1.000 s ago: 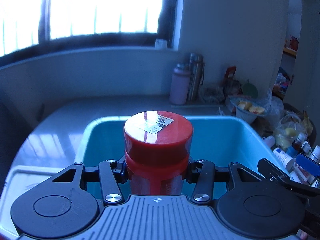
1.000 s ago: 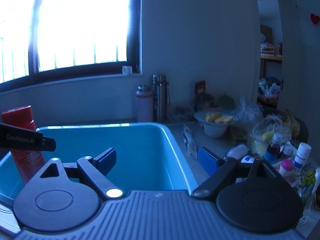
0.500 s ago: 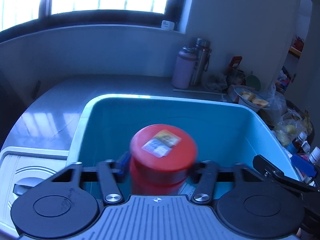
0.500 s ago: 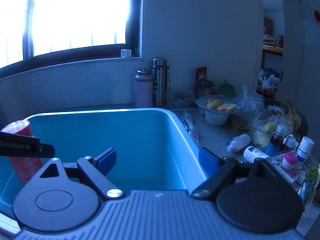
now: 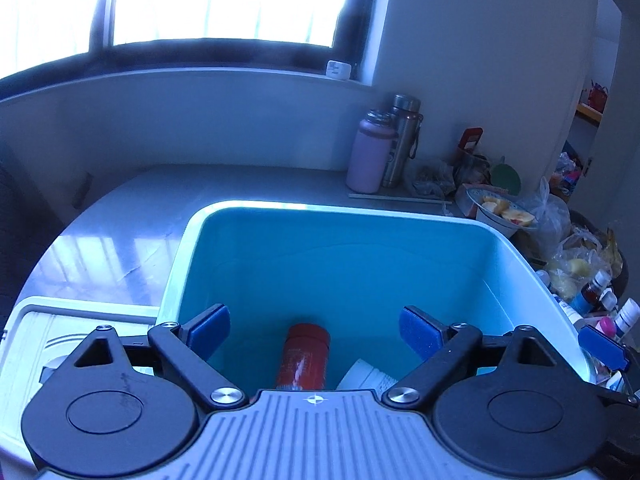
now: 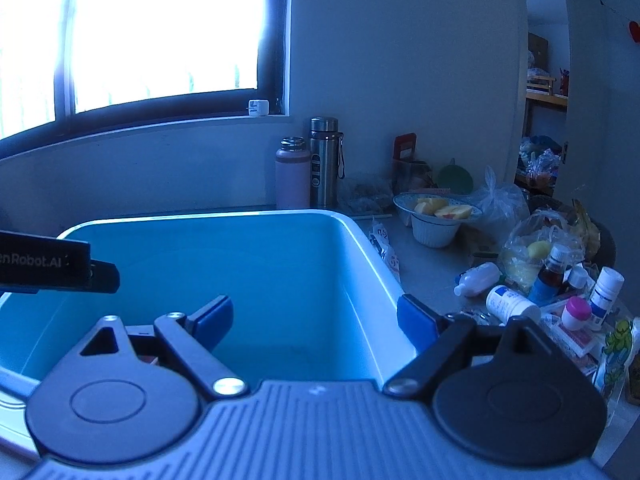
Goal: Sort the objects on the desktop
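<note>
Below the spread left tongs (image 5: 314, 330), red canister (image 5: 305, 356) lies in bin (image 5: 180, 256)

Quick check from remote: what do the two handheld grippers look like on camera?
Both match: the left gripper and right gripper have a ribbed grey body, round black side discs, black linkage arms with silver pivots and blue-padded fingers. The right wrist view shows white "Robot.AI" lettering on a black bar.

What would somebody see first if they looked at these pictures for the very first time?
Probably the big blue bin filling the middle, with a red bottle lying on its side at the bottom, just below the open left gripper. Next comes the bright window at the back. Then the jumble of small bottles on the counter right of the bin, near the open right gripper.
</note>
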{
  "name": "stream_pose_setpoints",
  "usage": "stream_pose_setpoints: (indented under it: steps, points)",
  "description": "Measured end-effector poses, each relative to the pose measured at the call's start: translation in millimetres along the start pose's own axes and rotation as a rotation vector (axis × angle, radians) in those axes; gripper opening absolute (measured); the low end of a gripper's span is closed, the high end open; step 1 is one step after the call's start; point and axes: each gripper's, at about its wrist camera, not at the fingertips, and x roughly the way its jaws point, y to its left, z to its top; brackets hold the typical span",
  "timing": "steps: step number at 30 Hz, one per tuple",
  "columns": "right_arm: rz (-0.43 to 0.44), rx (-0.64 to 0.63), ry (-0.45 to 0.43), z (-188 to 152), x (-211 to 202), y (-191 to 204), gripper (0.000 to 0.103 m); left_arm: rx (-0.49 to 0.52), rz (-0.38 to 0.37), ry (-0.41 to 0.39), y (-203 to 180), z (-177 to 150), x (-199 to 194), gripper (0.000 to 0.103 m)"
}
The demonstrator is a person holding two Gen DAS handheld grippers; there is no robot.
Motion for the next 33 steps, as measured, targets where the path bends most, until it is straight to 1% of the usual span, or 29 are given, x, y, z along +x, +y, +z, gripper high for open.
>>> stream_pose_setpoints:
  steps: [7, 12, 18, 23, 26, 29, 33]
  points:
    - [0.023, 0.023, -0.054, -11, -35, -13, 0.089, 0.031, 0.029, -0.025, -11, -15, -39, 0.093]
    - [0.048, 0.045, -0.042, -31, -61, -24, 0.089, 0.041, 0.057, -0.030, -17, -36, -72, 0.093]
    - [0.074, 0.082, 0.002, -63, -92, -32, 0.092, 0.058, 0.090, -0.008, -15, -79, -117, 0.093]
    - [0.117, 0.044, 0.041, -90, -117, -18, 0.092, 0.026, 0.120, 0.018, 6, -117, -149, 0.093]
    - [0.145, 0.011, 0.061, -104, -130, -5, 0.092, -0.001, 0.131, 0.008, 24, -134, -165, 0.093]
    - [0.162, -0.009, 0.071, -116, -142, 5, 0.092, -0.024, 0.149, -0.002, 40, -149, -177, 0.093]
    - [0.176, -0.033, 0.087, -131, -152, 14, 0.092, -0.063, 0.167, 0.009, 60, -170, -185, 0.093]
